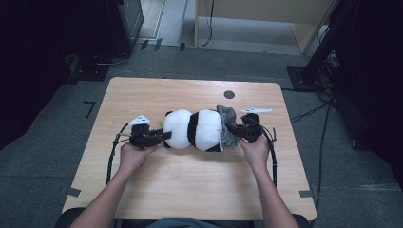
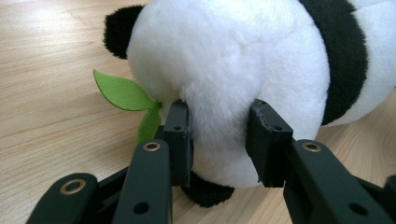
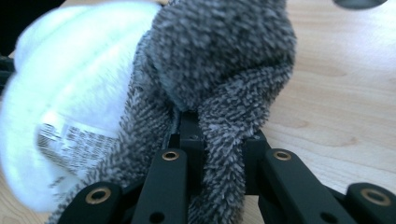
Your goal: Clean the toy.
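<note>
A black-and-white plush panda (image 1: 192,129) lies on its side across the middle of the wooden table (image 1: 190,185). My left gripper (image 1: 164,136) is shut on the panda's white head (image 2: 219,70), its jaws pinching the plush. A green felt leaf (image 2: 123,93) sticks out beside the left jaw. A grey fuzzy cloth (image 1: 227,124) wraps the panda's other end. My right gripper (image 1: 231,128) is shut on a fold of that grey cloth (image 3: 224,84). A white sewn-in label (image 3: 70,137) shows on the panda's body.
A small dark round hole (image 1: 229,94) sits in the table near the far edge. Cables (image 1: 112,159) trail from both grippers toward the near edge. Dark equipment stands (image 1: 313,61) and floor cables surround the table.
</note>
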A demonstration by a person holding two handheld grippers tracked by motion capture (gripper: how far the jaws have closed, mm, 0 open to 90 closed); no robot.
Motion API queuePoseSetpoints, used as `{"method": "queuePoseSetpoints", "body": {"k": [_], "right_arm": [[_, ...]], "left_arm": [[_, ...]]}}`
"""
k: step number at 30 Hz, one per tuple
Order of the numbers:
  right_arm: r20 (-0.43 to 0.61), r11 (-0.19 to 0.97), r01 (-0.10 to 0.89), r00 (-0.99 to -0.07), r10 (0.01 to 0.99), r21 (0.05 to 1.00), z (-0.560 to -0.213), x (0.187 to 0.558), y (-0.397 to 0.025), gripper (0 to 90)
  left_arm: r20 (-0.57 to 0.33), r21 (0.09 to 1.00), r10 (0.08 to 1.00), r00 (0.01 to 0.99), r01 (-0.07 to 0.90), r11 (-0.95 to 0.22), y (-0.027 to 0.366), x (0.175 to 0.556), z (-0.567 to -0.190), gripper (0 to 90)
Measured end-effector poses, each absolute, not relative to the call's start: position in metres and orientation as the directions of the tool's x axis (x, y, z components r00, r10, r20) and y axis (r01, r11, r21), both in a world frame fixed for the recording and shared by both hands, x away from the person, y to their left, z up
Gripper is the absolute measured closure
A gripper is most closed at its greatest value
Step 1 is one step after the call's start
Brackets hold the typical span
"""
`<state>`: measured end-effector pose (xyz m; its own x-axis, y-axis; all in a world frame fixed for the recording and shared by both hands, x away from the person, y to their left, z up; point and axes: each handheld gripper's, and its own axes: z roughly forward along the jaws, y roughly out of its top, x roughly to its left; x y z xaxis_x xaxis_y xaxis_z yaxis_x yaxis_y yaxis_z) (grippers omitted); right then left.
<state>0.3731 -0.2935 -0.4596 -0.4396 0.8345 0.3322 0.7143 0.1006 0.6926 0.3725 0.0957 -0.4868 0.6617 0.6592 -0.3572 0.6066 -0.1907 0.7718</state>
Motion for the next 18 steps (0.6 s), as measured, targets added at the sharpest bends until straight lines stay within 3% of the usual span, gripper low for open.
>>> {"method": "queuePoseSetpoints", "body": {"k": [14, 18], "right_arm": [[0.386, 0.131, 0.794, -0.423, 0.819, 0.593, -0.494, 0.383, -0.291, 78.1], [0.339, 0.179, 0.812, -0.418, 0.843, 0.556, -0.498, 0.384, -0.294, 77.8]], "left_arm": [[-0.36, 0.775, 0.654, 0.665, 0.604, -0.188, 0.096, 0.373, -0.487, 63.6], [-0.361, 0.774, 0.653, 0.666, 0.605, -0.189, 0.097, 0.374, -0.486, 63.5]]}}
